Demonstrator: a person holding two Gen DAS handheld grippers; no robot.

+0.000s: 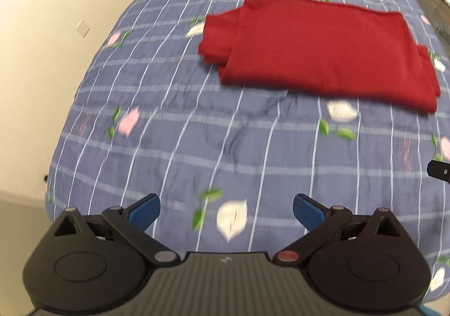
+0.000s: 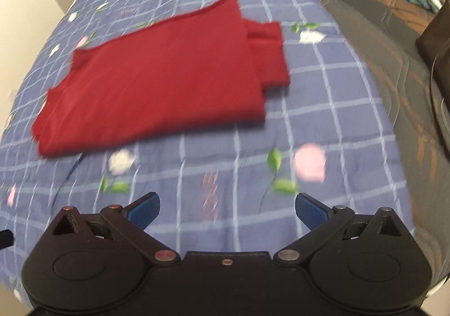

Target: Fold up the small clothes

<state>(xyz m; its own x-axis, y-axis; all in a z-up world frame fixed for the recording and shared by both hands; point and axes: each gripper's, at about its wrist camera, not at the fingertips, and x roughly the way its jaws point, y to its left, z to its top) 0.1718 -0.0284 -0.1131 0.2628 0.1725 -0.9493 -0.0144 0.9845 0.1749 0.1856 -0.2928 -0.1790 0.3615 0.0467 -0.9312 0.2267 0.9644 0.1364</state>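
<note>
Red garment (image 1: 323,49) lies folded (sleeve protruding) on quilt (image 1: 197,147).

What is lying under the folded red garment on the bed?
The red garment lies on a blue checked quilt printed with flowers. Its own folded layers stick out at one end. Whatever the quilt shows directly beneath it is covered.

Readable text: none on either view.
Quilt (image 1: 197,147): pinkish script marks at 9 and 3 o'clock, too blurred to read.
Left gripper (image 1: 226,210): small lightning-bolt sign on its body at 6 o'clock.
</note>
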